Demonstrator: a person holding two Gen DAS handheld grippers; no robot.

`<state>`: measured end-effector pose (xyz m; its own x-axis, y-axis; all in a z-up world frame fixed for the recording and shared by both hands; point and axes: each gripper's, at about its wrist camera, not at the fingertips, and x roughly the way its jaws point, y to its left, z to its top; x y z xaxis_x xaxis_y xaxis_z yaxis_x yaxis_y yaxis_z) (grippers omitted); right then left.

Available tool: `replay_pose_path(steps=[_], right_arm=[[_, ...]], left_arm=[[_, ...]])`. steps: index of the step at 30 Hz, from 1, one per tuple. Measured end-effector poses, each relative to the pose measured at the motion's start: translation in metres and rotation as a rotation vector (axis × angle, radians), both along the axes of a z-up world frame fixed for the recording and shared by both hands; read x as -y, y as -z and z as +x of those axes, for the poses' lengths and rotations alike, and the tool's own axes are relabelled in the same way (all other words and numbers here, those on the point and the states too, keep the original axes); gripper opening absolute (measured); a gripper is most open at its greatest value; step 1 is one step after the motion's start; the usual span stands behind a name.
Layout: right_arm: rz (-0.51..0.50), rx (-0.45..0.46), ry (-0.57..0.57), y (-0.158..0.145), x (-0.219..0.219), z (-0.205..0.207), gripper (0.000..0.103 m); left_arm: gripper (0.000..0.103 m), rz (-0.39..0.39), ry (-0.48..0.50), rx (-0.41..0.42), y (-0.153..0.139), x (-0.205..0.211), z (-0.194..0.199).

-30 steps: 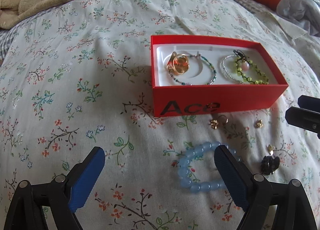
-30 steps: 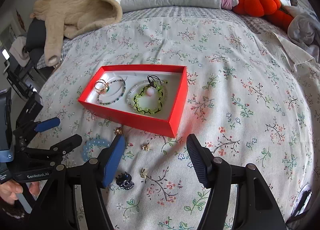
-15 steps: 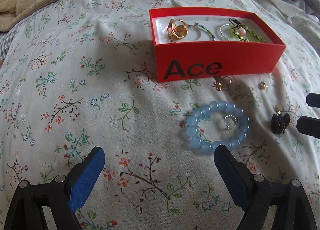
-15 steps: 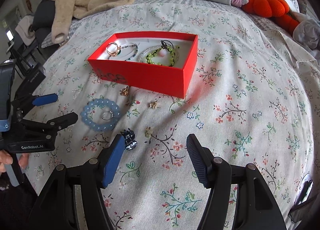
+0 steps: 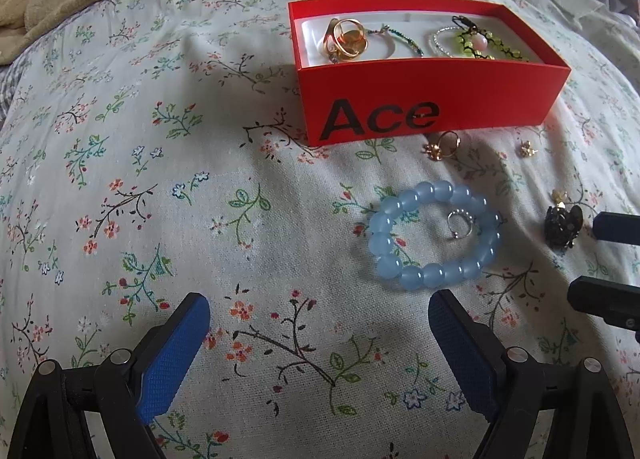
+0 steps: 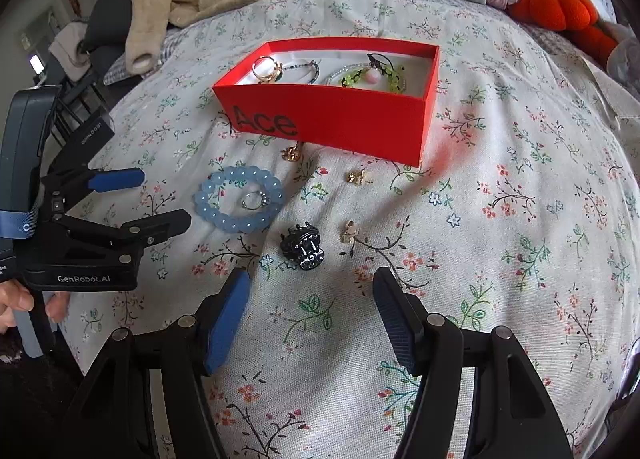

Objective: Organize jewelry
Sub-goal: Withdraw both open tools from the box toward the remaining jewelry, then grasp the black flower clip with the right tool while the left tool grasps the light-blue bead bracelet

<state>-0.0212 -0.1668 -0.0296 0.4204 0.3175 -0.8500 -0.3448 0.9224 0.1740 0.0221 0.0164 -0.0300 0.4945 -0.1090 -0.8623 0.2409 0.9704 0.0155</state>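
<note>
A floral bedspread [image 5: 160, 179] is seen, bearing a red box [image 5: 424, 95] partly filled. Both grippers, left [image 5: 320, 343] and right [image 6: 310, 311], are held wide open, empty. Next, the blue bracelet [image 5: 434, 235], silver ring [image 5: 460, 224] and clip [image 6: 302, 246], lying before the box, are likely to be boxed.

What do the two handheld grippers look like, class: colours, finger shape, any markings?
Both the left gripper and right gripper have black frames with silver rivets and flat, blue, textured finger pads. The left body reads "GenRobot.AI" in white, seen from the right wrist.
</note>
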Motion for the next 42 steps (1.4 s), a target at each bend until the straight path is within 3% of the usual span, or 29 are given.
replay_pose_path(steps=[2,7,12,18,27,33,36,42], right_arm=[[0.006,-0.014,0.004,0.005,-0.002,0.000,0.066],[-0.030,0.011,0.001,0.010,-0.013,0.002,0.051],[-0.009,0.014,0.022,0.009,-0.014,0.012,0.045],[-0.006,0.024,0.030,0.008,-0.017,0.018,0.023],[0.008,0.026,0.027,0.001,-0.010,0.015,0.023],[0.025,0.029,0.041,-0.005,-0.001,0.013,0.023],[0.021,0.036,0.052,-0.008,0.005,0.013,0.023],[0.025,0.031,0.073,-0.009,0.016,0.016,0.022]], left_arm=[[0.092,0.002,0.000,-0.003,0.000,-0.001,0.000],[0.092,-0.002,0.004,-0.008,0.001,-0.002,0.000],[0.092,-0.014,0.016,-0.011,0.001,-0.001,-0.002],[0.092,-0.038,0.046,-0.016,-0.001,0.004,-0.003],[0.087,-0.151,0.148,-0.076,0.008,0.023,0.006],[0.083,-0.183,0.162,-0.075,0.009,0.033,0.014],[0.074,-0.236,0.154,-0.089,0.005,0.031,0.017],[0.043,-0.281,0.074,-0.117,0.006,0.013,0.024]])
